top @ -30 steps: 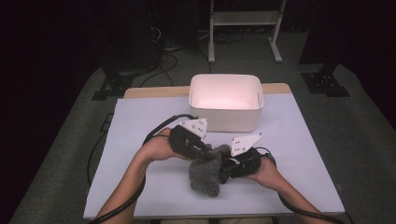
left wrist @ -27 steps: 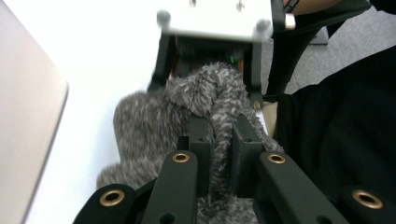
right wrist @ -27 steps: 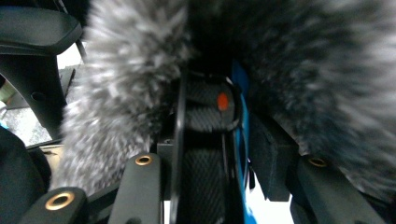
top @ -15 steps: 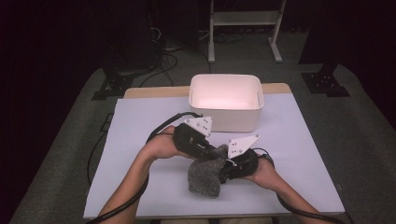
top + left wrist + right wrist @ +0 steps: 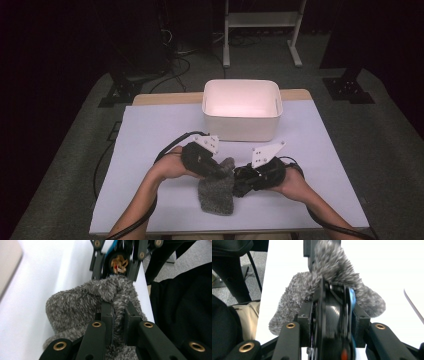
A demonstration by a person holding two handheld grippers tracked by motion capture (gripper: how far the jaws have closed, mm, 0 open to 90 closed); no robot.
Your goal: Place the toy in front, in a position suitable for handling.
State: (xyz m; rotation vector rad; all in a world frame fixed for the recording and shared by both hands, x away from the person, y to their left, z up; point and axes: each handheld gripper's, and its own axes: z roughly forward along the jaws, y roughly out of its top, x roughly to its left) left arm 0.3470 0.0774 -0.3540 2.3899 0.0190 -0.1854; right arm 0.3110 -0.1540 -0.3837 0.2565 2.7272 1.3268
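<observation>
A grey fuzzy cover (image 5: 217, 194) lies on the white table top (image 5: 150, 135) between my two grippers, its upper end raised. My left gripper (image 5: 220, 172) is shut on a fold of that cover (image 5: 75, 307); in the left gripper view the jaws (image 5: 117, 307) pinch the fabric tightly. My right gripper (image 5: 241, 182) is shut on a black object with a blue edge (image 5: 334, 312), clamped between its jaws (image 5: 335, 302). The cover (image 5: 332, 265) drapes over the far end of that object. What the object is I cannot tell.
A white plastic bin (image 5: 242, 107) stands at the back middle of the table, with nothing seen inside. Cables trail from both grippers. Dark floor, stands and cables surround the table. A person's dark clothing (image 5: 185, 305) is close to the near edge.
My left hand has sunk a little with the cover's fold, closer to the right gripper. The right hand has stayed nearly still.
</observation>
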